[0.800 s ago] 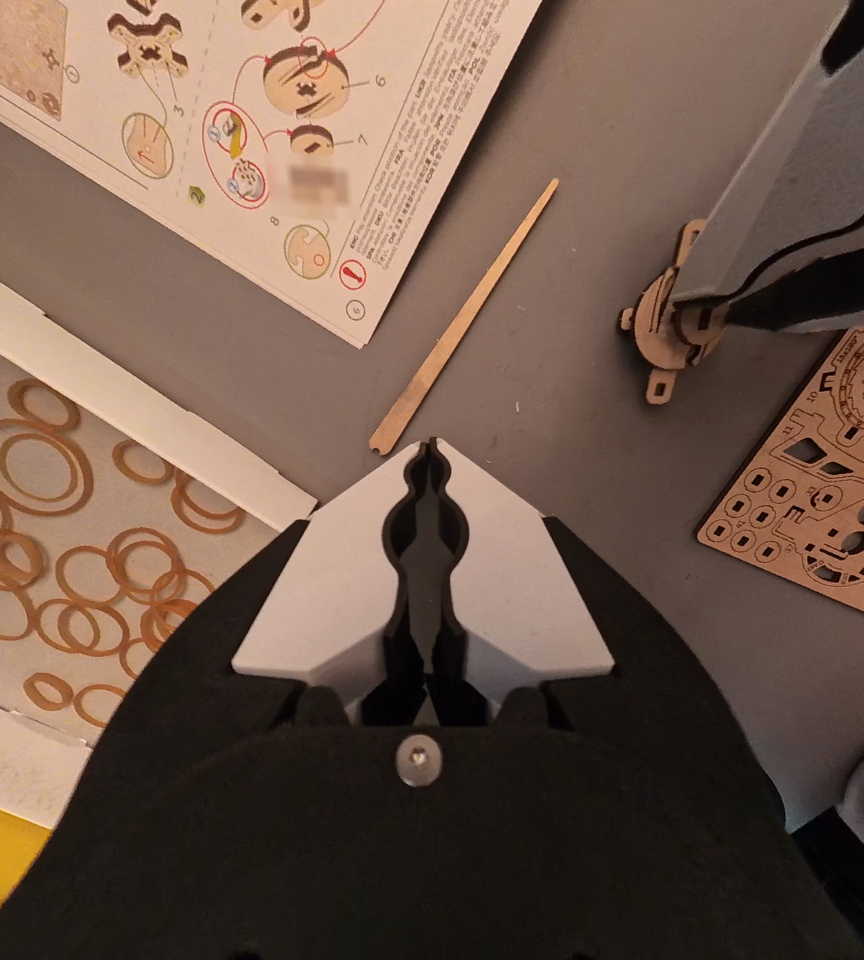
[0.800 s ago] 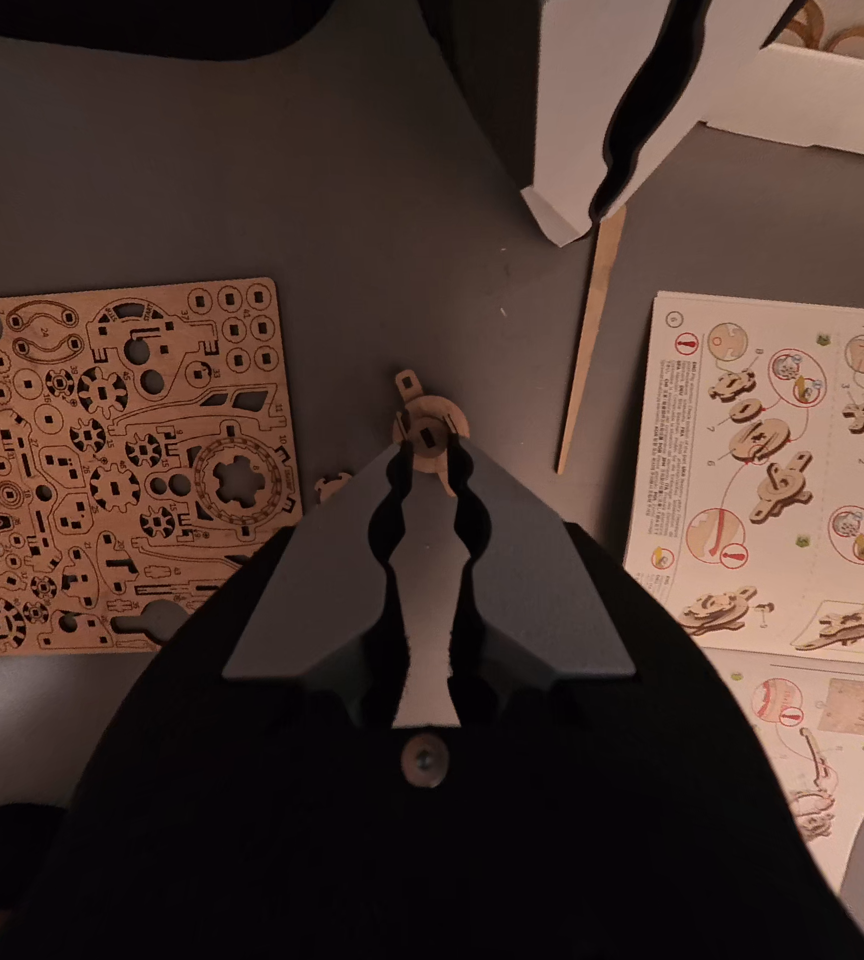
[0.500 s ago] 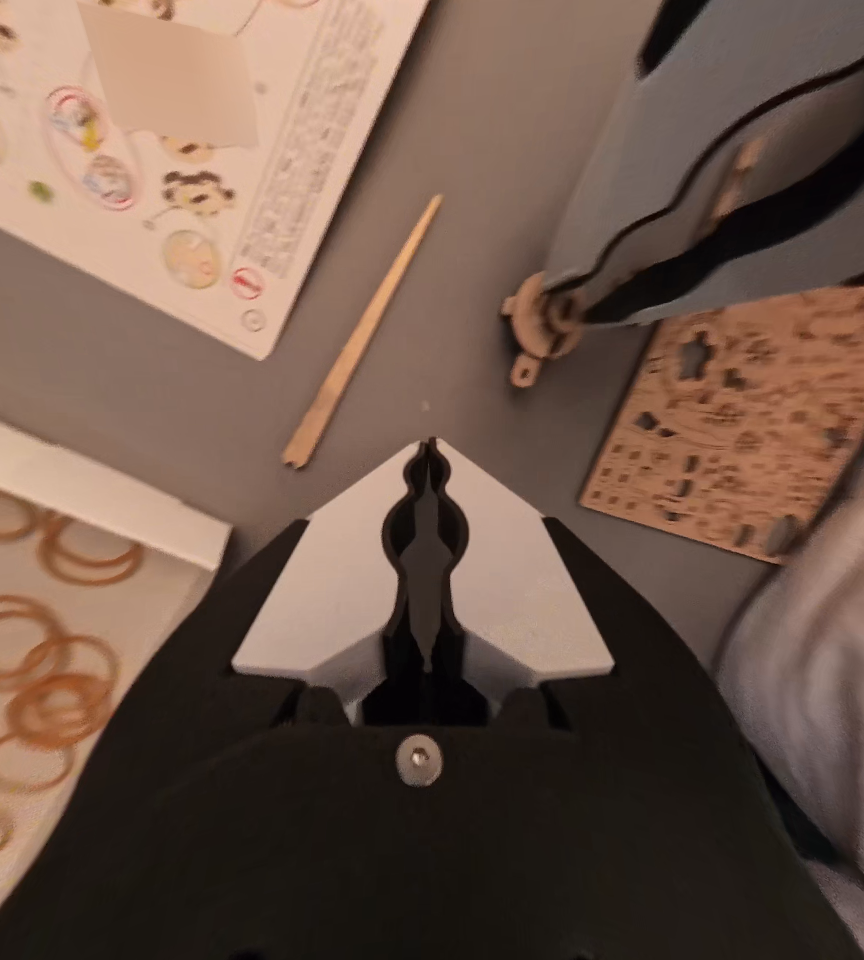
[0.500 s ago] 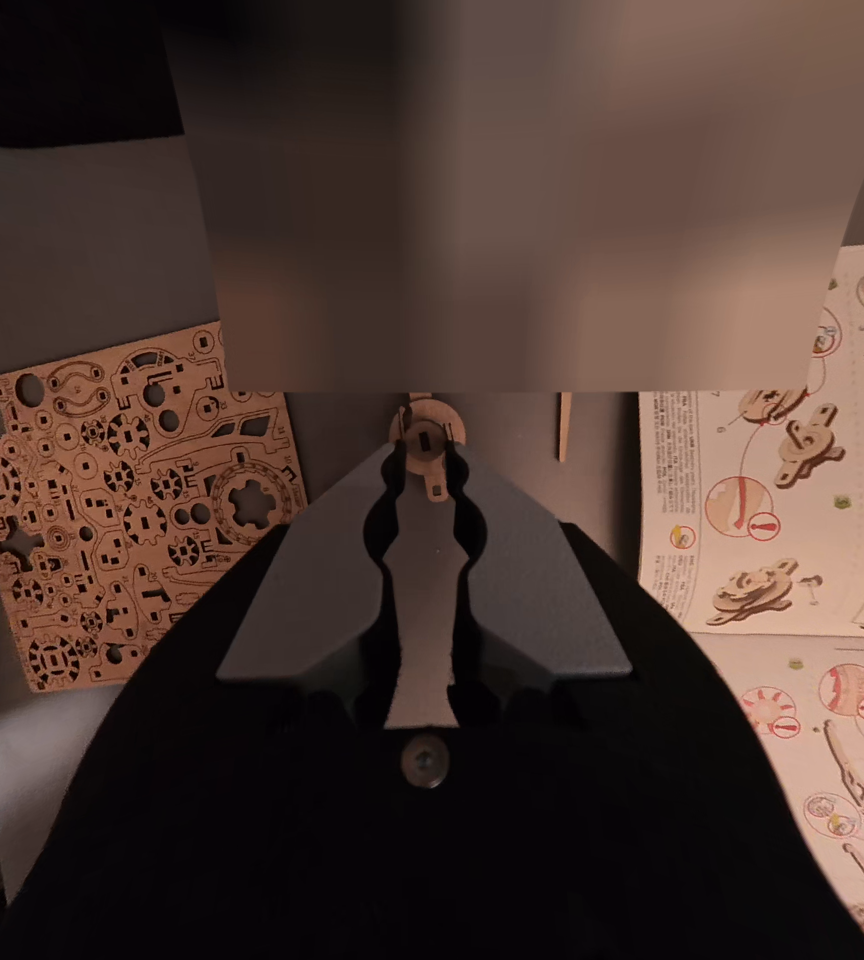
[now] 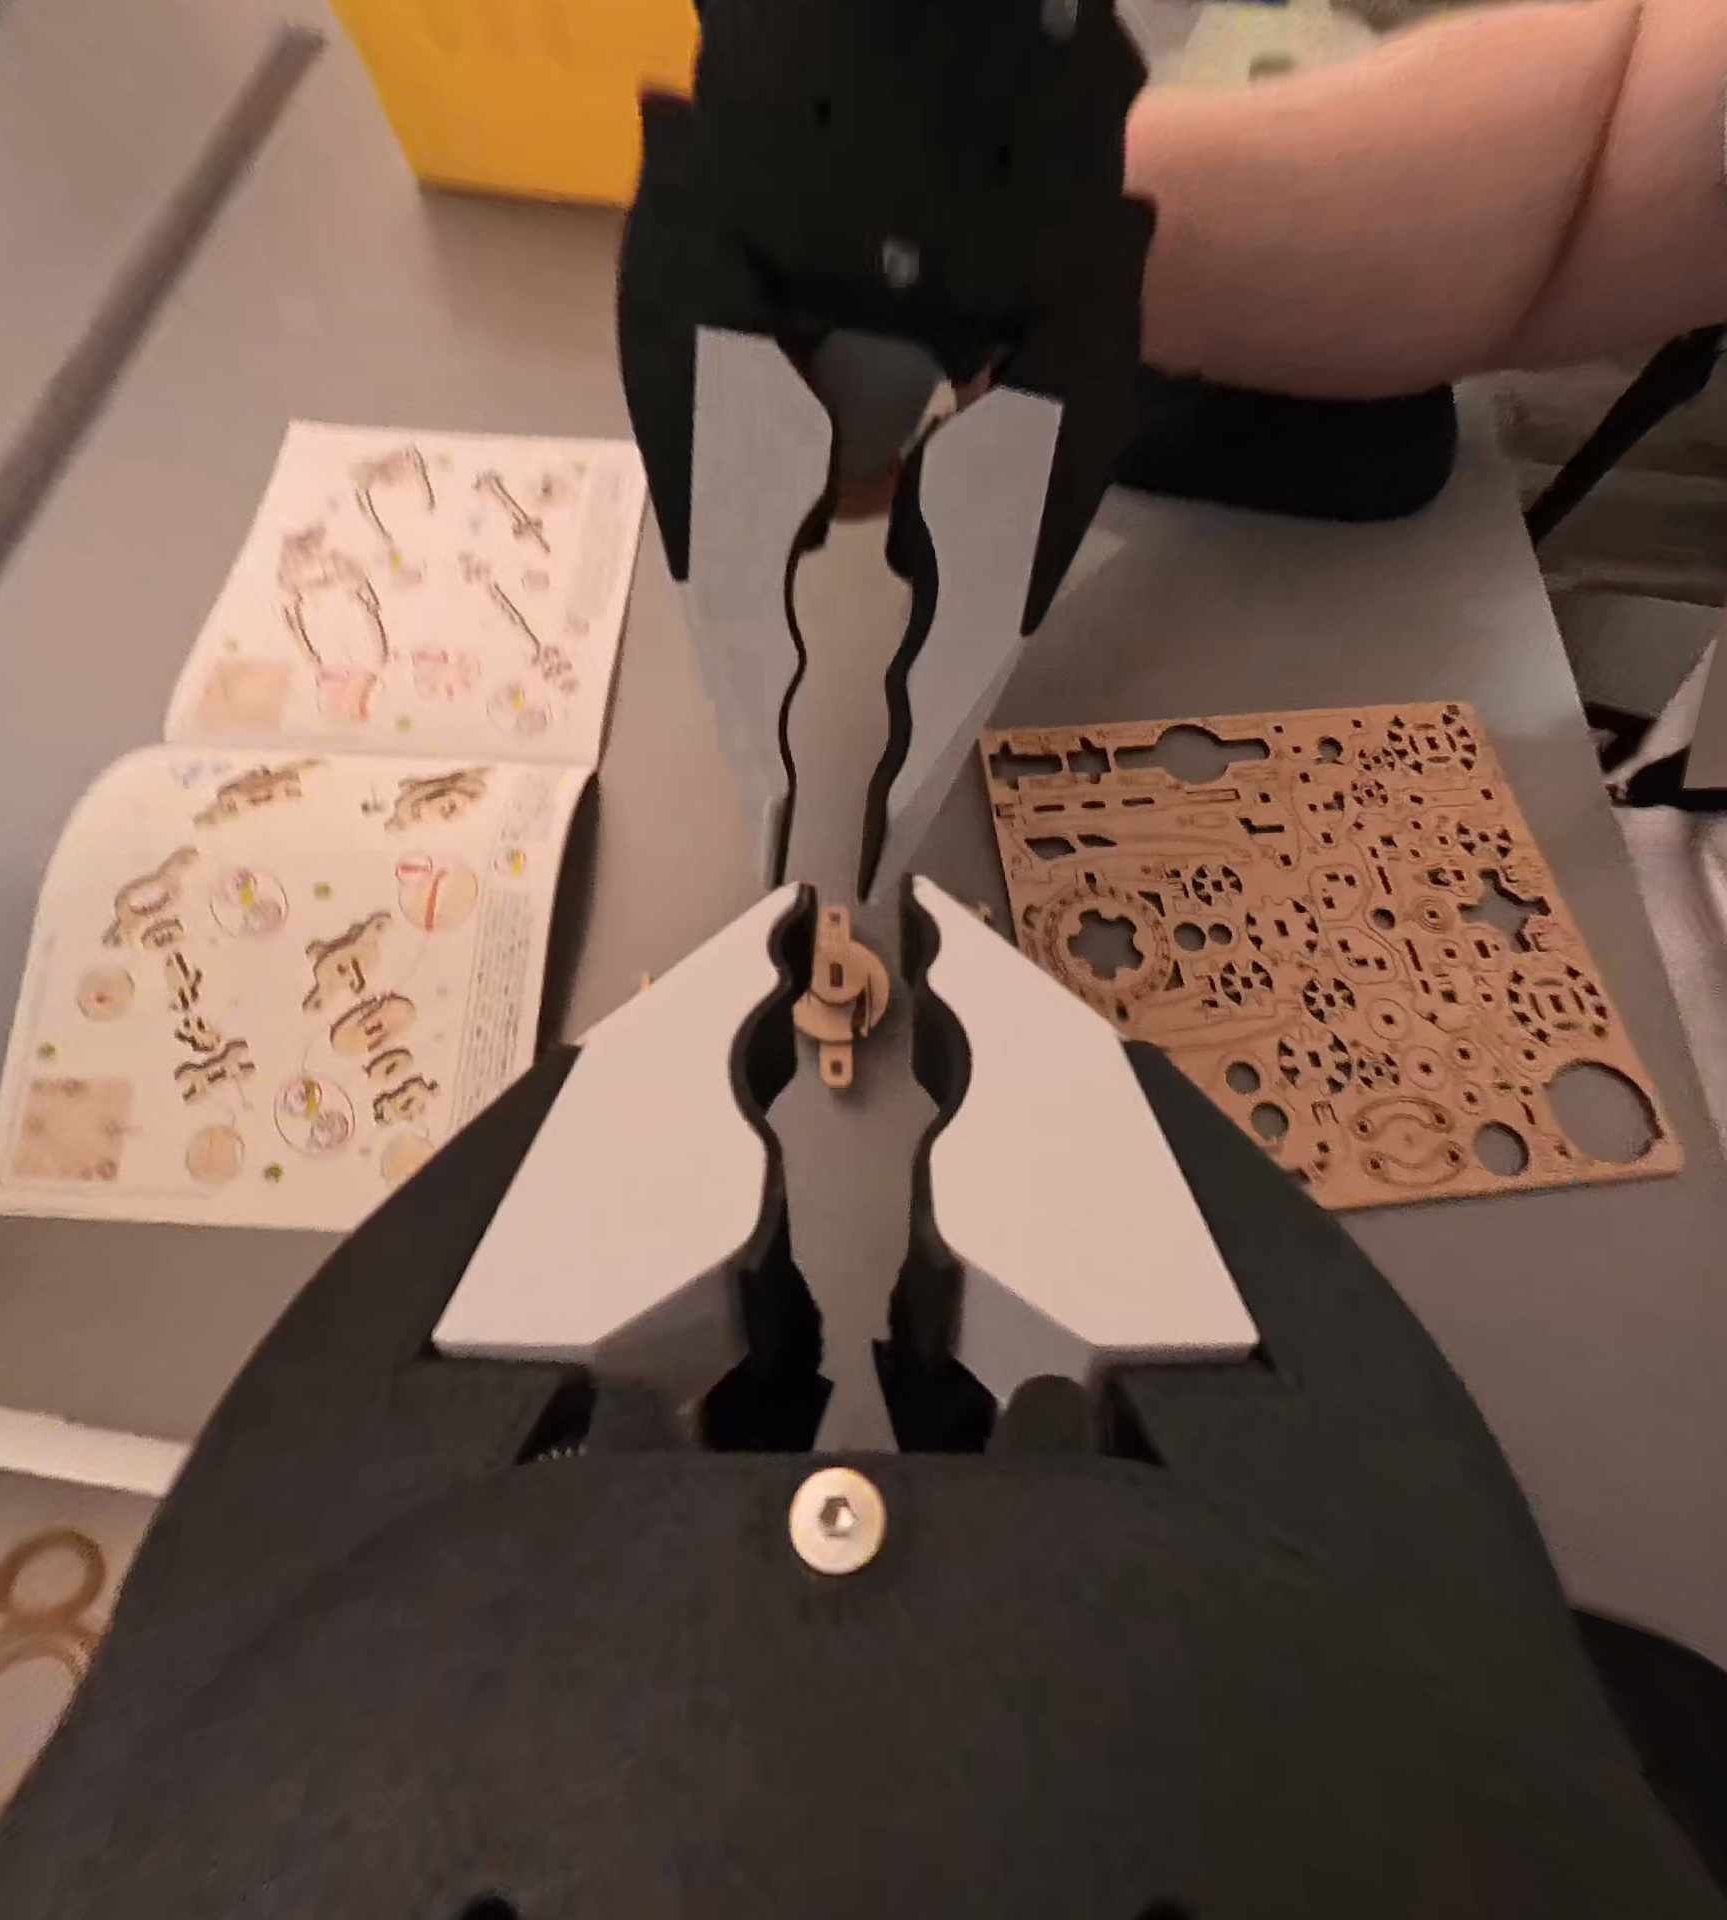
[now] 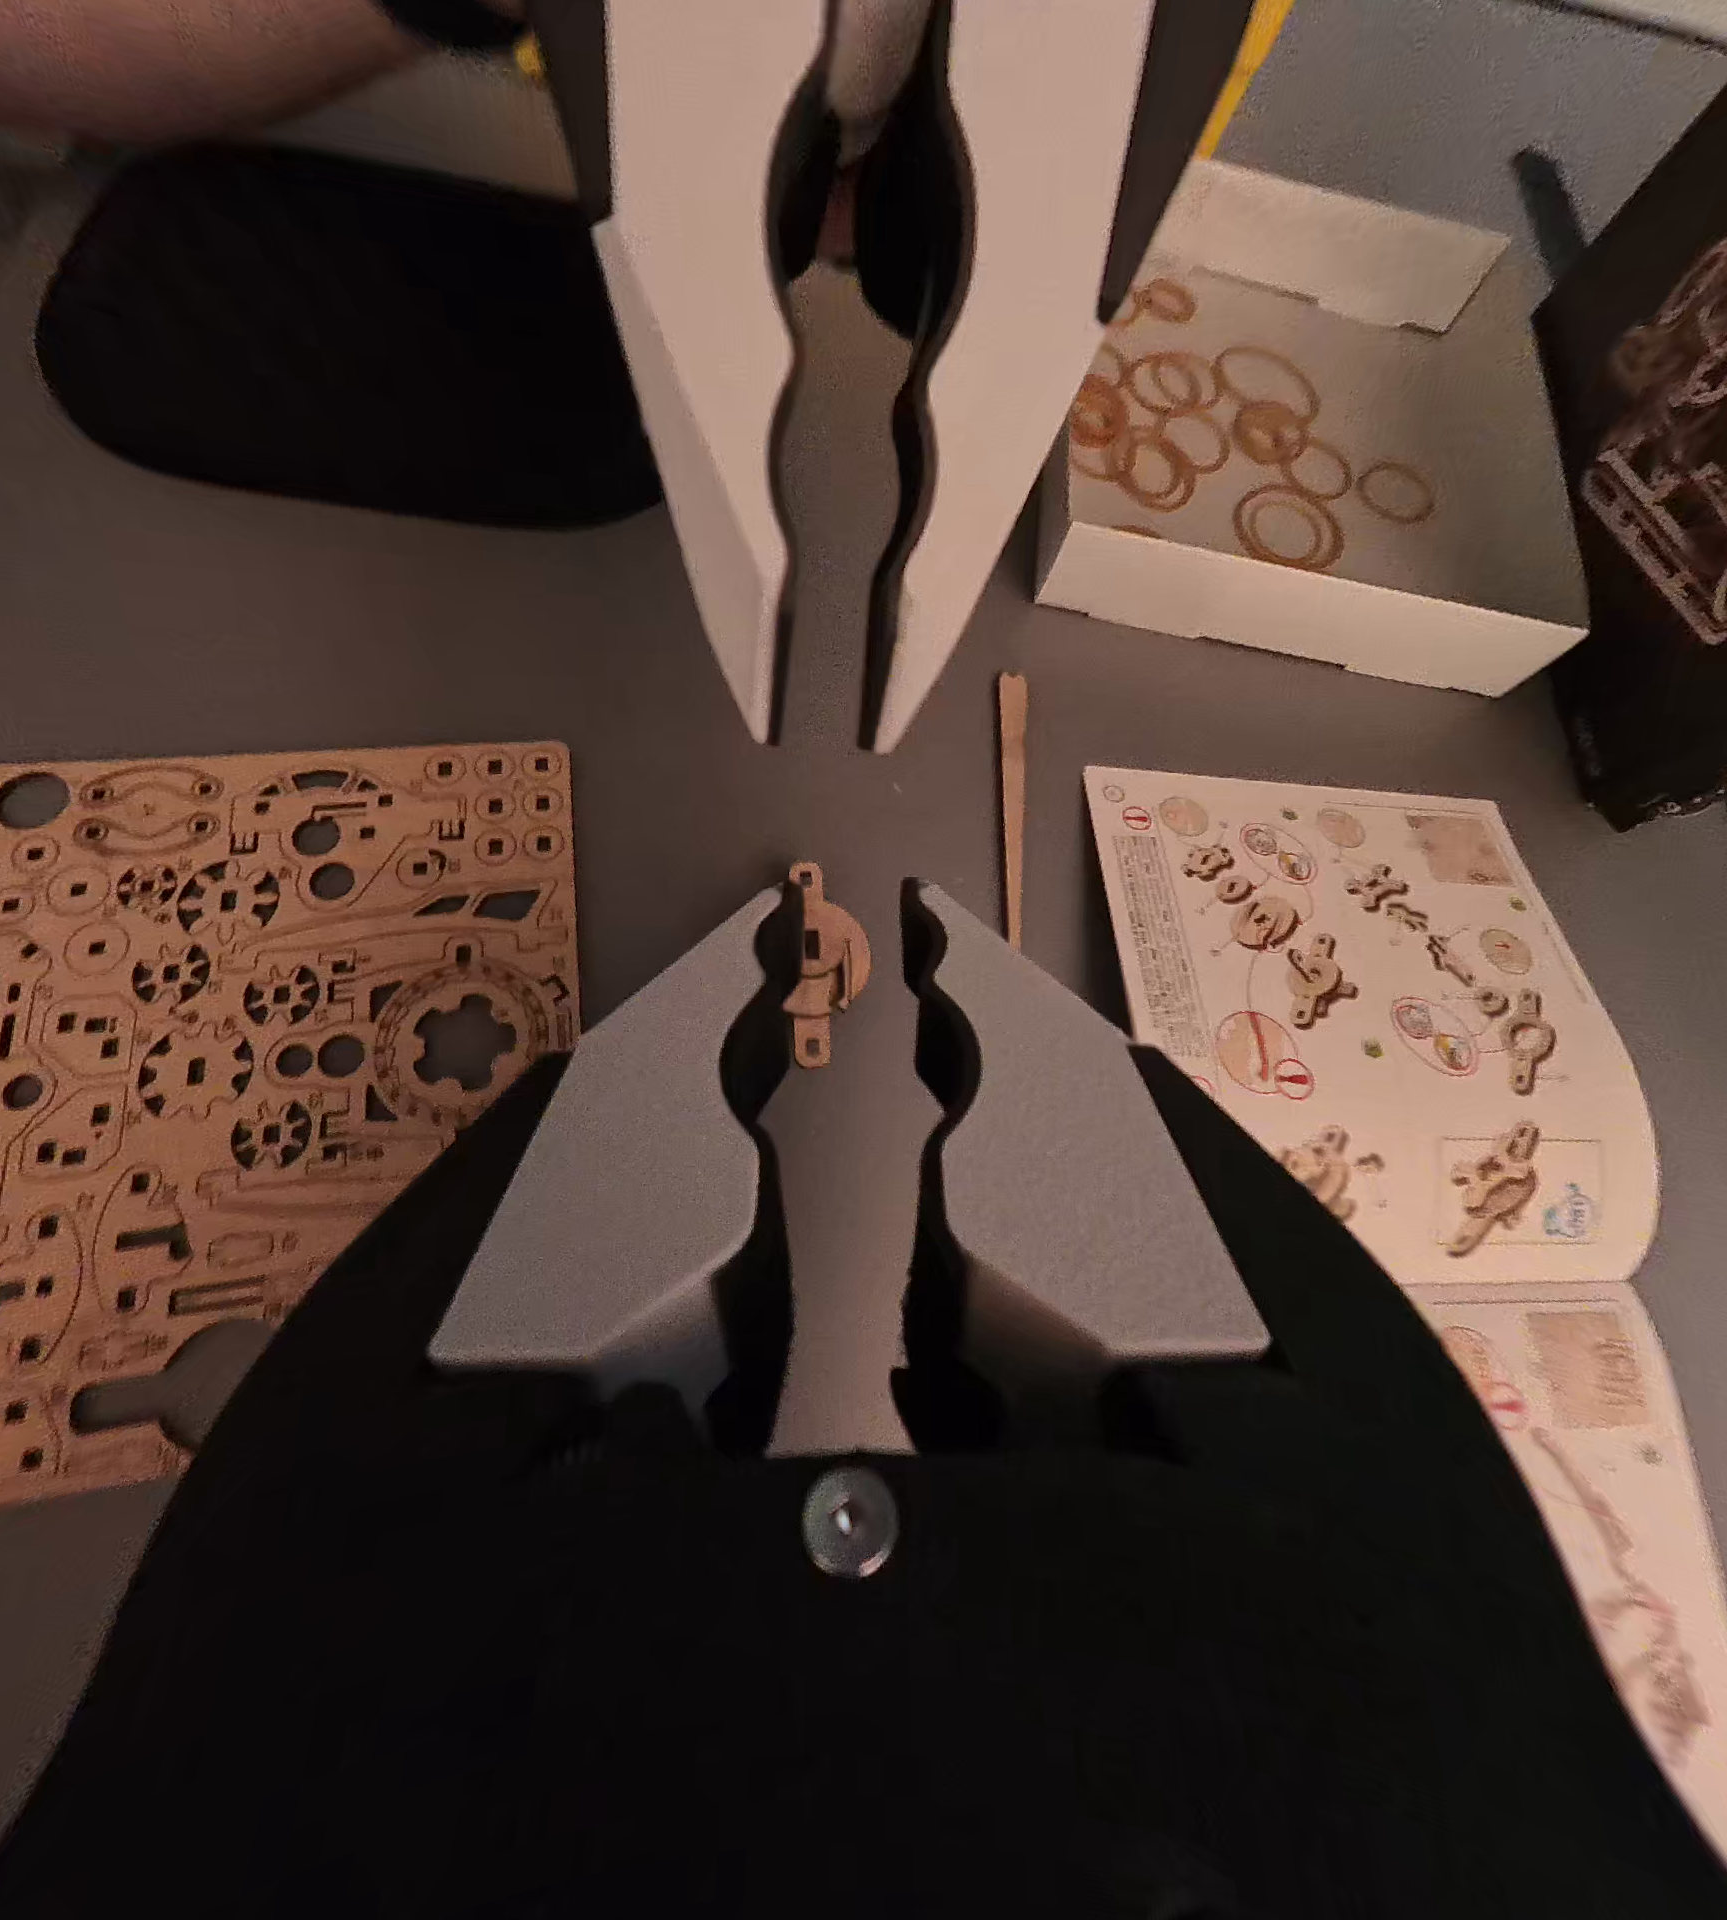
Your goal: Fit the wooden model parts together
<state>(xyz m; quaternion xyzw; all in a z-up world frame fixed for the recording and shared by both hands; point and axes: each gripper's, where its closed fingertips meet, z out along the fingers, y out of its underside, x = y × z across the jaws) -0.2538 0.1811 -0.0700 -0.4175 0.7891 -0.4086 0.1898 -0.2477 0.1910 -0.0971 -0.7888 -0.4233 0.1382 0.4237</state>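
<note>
Two hand-held grippers are meeting tip to tip above a grey table point(image 6: 319, 644). The right gripper point(image 6: 843, 894) is holding its grey fingers apart, and the left gripper point(image 6: 817, 743), pointing back at it, is likewise keeping its white fingers parted with a clear gap between the tips. A small tan wooden model assembly point(image 6: 817, 966), a round disc crossed by a slotted bar with a tab at each end, is sitting in the right gripper's gap. It is lying against the finger point(image 6: 651, 1091) on the picture's left and staying clear of the other. Whether it is resting on the table or hanging from that finger cannot be told.

Seen from the left gripper point(image 5: 857, 894), the same assembly point(image 5: 838, 987) is showing just beyond its open tips, under the right gripper point(image 5: 826, 883), which a bare forearm point(image 5: 1410, 208) is carrying.

A laser-cut plywood parts sheet point(image 6: 215, 1039) and an open illustrated instruction booklet point(image 6: 1358, 1039) are flanking the grippers. A thin wooden stick point(image 6: 1012, 810) is lying near the booklet, and a white cardboard box point(image 6: 1306, 613) is holding tan rubber bands point(image 6: 1202, 436).
</note>
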